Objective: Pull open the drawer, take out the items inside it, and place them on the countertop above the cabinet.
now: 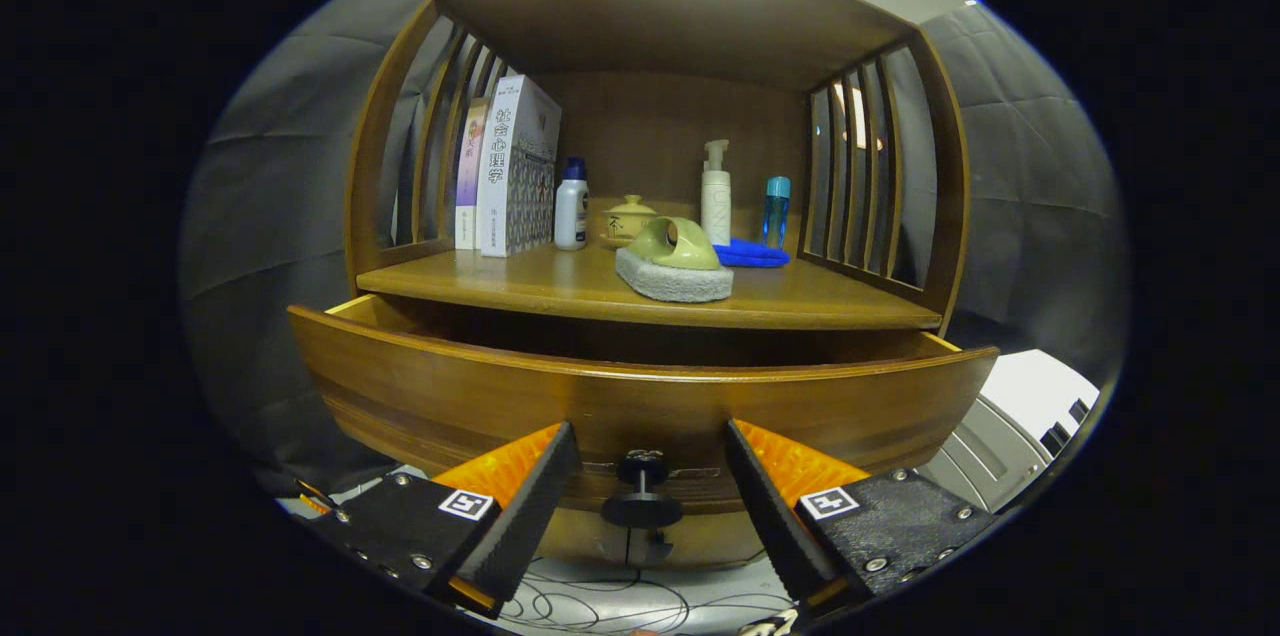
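OK, gripper (645,486) open, fingers either side of drawer knob (642,491), not touching. Drawer (450,396) pulled out; front panel hides inside. Sponge holder (675,261) on countertop (800,301) above; bottles behind, labels unclear.

The tongs (647,476) stand open on either side of the knob (641,491) of the pulled-out drawer (450,396), touching nothing; a scrubbing sponge (674,266) sits near the surface's (520,288) front edge
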{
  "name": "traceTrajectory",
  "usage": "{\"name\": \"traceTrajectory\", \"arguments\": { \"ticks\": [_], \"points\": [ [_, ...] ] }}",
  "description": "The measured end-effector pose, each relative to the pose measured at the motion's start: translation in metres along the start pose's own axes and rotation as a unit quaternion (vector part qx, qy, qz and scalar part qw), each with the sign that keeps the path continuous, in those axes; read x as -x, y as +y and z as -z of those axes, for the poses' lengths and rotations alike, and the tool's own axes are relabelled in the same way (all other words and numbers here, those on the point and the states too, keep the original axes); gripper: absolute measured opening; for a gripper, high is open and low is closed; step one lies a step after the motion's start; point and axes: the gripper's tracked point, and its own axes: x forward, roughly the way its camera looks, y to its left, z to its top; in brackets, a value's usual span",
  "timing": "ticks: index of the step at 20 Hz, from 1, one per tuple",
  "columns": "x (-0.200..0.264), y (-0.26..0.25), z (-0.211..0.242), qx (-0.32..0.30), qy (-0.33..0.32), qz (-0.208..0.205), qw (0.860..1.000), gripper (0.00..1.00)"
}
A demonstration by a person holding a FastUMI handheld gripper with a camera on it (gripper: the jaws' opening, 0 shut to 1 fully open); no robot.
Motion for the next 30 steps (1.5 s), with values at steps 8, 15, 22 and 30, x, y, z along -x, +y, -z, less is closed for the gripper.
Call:
{"name": "traceTrajectory", "arguments": {
  "ticks": [8, 15, 22, 30],
  "points": [
    [-0.038, 0.001, -0.009, -0.004, -0.016, -0.001, 1.0, 0.95],
    [-0.059, 0.003, -0.014, -0.012, -0.025, 0.007, 1.0, 0.95],
    [0.006, 0.008, -0.09, 0.004, -0.074, -0.002, 0.997, 0.94],
    [0.145, 0.011, -0.174, 0.005, -0.142, 0.0, 0.99, 0.94]
  ]
}}
